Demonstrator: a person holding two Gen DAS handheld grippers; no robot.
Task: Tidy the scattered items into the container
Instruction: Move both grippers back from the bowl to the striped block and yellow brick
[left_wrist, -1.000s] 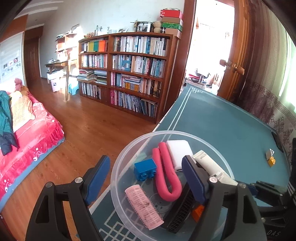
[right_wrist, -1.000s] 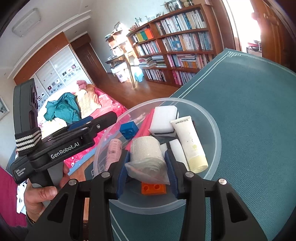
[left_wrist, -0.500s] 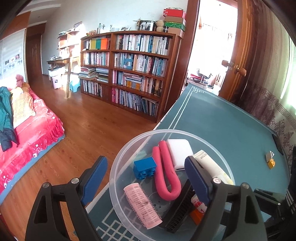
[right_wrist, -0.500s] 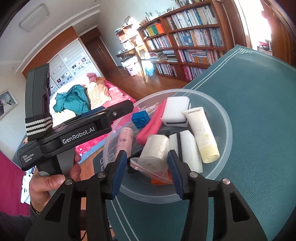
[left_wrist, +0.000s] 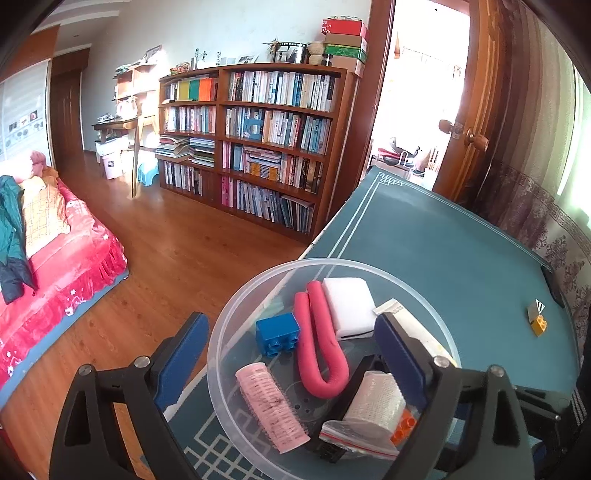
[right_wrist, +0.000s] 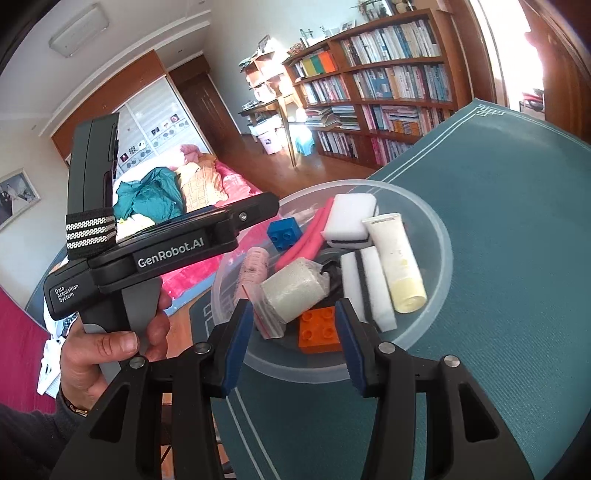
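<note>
Right wrist view: the right gripper (right_wrist: 293, 341) hangs with jaws apart and empty at the near rim of the clear bowl (right_wrist: 441, 273), where the bagged gauze roll (right_wrist: 293, 290) lies on an orange brick (right_wrist: 319, 328). Left gripper (left_wrist: 288, 354) gapes wide, straddling that bowl's rim on the teal table (left_wrist: 443, 243); 1 yellow brick (left_wrist: 538, 325) sits well apart.

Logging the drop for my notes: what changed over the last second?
The right gripper opened, released the bagged white roll into the clear bowl and drew back. The left gripper, open astride the rim, and the other bowl items stayed put.
</note>
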